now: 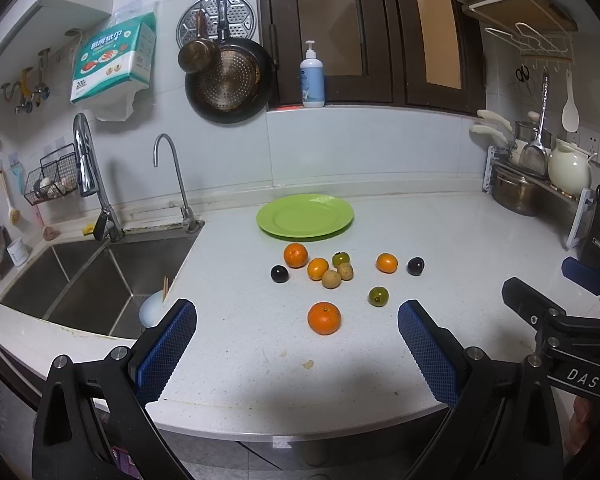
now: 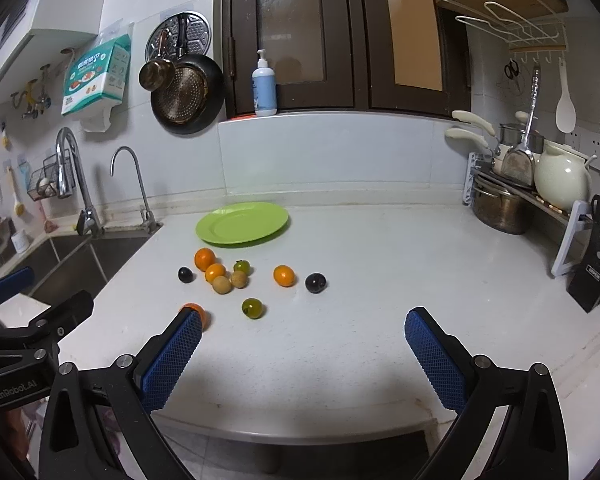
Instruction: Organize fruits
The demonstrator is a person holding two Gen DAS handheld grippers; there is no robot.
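Observation:
A green plate (image 1: 305, 216) (image 2: 242, 223) lies empty at the back of the white counter. In front of it lie several small fruits: oranges (image 1: 324, 317) (image 1: 295, 255) (image 1: 387, 263), dark plums (image 1: 279, 273) (image 1: 415, 266), green fruits (image 1: 378, 296) (image 1: 341, 259) and tan longans (image 1: 331, 279). My left gripper (image 1: 297, 316) is open and empty, with the nearest orange between its fingertips' line. My right gripper (image 2: 304, 324) is open and empty; its left finger (image 2: 172, 356) partly hides that orange (image 2: 200, 314). A green fruit (image 2: 253, 307) and a plum (image 2: 315, 282) lie ahead of it.
A steel sink (image 1: 88, 284) with two taps (image 1: 172, 176) lies left of the counter. A dish rack with a pot (image 2: 500, 208), a white jug (image 2: 562, 178) and a knife block (image 2: 592, 272) stands on the right. Pans (image 1: 228, 80) hang on the wall. The counter's front edge (image 1: 300, 432) is close.

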